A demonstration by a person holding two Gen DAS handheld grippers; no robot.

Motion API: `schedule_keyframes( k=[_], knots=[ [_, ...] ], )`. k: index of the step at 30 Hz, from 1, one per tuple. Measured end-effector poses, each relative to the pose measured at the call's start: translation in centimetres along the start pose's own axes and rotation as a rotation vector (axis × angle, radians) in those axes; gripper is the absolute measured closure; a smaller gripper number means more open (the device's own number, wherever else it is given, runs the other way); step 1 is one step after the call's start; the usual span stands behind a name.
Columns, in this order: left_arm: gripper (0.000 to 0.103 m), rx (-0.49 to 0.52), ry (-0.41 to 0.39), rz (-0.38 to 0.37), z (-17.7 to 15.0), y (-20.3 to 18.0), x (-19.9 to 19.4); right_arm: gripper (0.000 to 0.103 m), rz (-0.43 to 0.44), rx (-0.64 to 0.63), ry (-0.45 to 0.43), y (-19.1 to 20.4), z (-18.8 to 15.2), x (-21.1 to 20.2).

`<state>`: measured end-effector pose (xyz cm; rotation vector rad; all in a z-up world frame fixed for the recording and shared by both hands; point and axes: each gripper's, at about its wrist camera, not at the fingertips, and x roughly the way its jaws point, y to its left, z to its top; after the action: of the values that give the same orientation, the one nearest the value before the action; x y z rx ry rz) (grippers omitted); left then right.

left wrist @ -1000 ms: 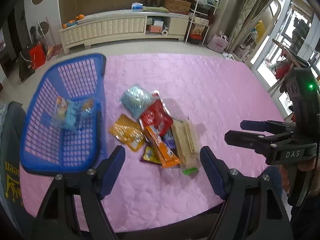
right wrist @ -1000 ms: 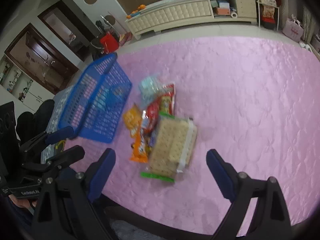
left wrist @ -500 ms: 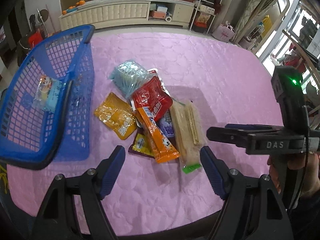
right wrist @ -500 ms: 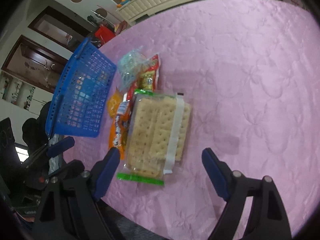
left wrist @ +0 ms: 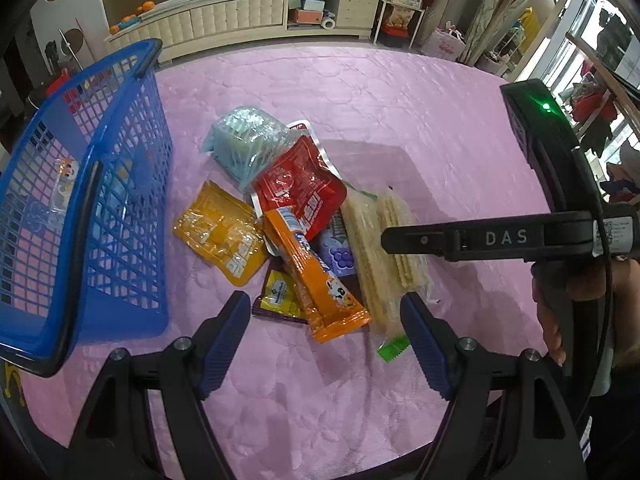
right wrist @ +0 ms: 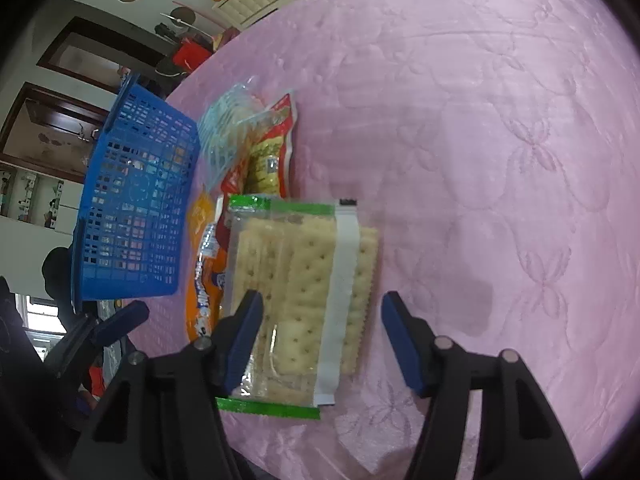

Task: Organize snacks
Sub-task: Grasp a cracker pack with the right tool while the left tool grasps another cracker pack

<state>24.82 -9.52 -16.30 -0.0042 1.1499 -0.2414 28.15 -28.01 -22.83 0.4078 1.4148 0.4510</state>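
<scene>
**Now closing on the cracker pack**

Underneath everything, the pink quilted cloth (left wrist: 400,120) is covering the table and keeping the packets from sliding. I am leaving the blue plastic mesh basket (left wrist: 132,184) standing just left of the heap, near enough for short carries; one small clear wrapped snack (left wrist: 64,176) is lying inside it.

I am bringing my right gripper (right wrist: 320,320) down over the clear-wrapped pack of square crackers (right wrist: 304,276), which is lying at the right edge of the pile and is easiest to reach. Its jaws are closing with the pack between them, but the pads are not yet pressing on it.

I am holding my left gripper (left wrist: 326,320) spread and empty above the near end of the long orange sachet (left wrist: 316,276), probably ready for its turn.
</scene>
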Motion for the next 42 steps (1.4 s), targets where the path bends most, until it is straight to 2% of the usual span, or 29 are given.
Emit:
schedule_keyframes(
  k=[1,2,5,12,17,21,26,32,37,42],
  knots=[
    [0.028,-0.002,0.000,-0.004,-0.1,0.0,0.0,0.041,-0.006,-0.008,0.001,0.1,0.0,0.1],
    [0.028,-0.003,-0.001,-0.005,-0.2,0.1,-0.1,0.049,-0.022,-0.018,-0.001,0.3,0.0,0.2],
    [0.028,-0.001,0.000,-0.007,-0.5,0.1,-0.3,0.055,-0.040,-0.029,0.004,0.8,0.1,0.5],
    [0.028,0.017,-0.008,-0.003,-1.0,-0.5,-1.5,0.055,-0.086,-0.041,-0.012,1.4,-1.1,-0.5],
    [0.028,0.019,-0.021,-0.024,-0.2,-1.1,-2.6,0.055,-0.128,-0.038,-0.056,1.3,-2.3,-3.1],
    [0.028,0.036,-0.020,-0.042,1.0,-1.9,-3.0,0.055,-0.128,-0.014,-0.096,0.5,-3.2,-5.5],
    [0.028,0.035,0.052,-0.070,2.7,-3.0,-2.2,0.055,-0.130,0.039,-0.112,-0.8,-3.9,-7.7],
    [0.028,0.046,0.159,-0.045,4.4,-4.9,-0.3,0.055,-0.122,0.104,-0.137,-1.9,-4.2,-9.9],
    [0.028,0.065,0.204,0.020,4.9,-6.4,1.7,0.055,-0.110,0.108,-0.156,-2.1,-4.2,-10.7],
    [0.028,0.078,0.267,0.081,5.0,-6.5,4.2,0.055,-0.098,0.093,-0.137,-2.5,-4.0,-10.0]
  ],
)
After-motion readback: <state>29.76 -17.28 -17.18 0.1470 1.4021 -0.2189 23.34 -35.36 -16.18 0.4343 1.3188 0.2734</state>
